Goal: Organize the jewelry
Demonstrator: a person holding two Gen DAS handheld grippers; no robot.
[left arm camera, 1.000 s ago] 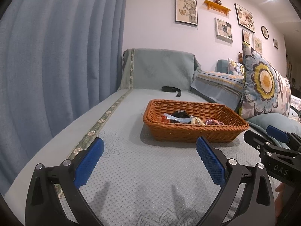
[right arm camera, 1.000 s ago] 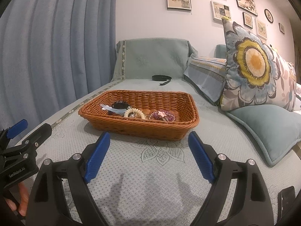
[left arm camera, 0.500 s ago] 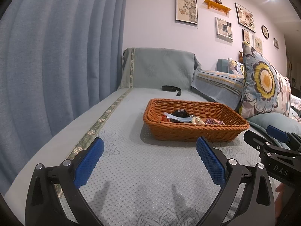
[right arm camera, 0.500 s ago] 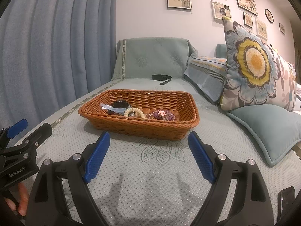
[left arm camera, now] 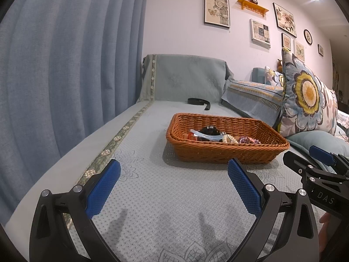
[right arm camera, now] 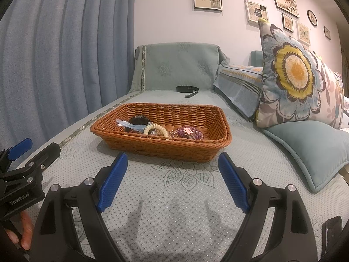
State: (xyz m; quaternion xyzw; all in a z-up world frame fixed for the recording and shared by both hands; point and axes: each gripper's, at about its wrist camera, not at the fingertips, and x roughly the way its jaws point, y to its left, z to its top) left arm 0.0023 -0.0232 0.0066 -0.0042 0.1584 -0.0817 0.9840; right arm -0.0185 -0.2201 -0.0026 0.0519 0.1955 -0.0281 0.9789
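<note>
Holding both grippers, left [left arm camera: 173, 182] and right [right arm camera: 172, 175], wide apart and empty, approach the basket [right arm camera: 165, 148] on the sofa's front edge; pinch 1 bracelet [right arm camera: 156, 130] cleanly.

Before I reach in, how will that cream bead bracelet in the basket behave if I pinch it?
The cream bracelet looks like separate beads on a cord, so probably floppy, sagging when lifted. It lies against other pieces in the basket, so it may snag and drag them. The beads look smooth and rounded, so the pads could slip; pinch across the strand.
</note>
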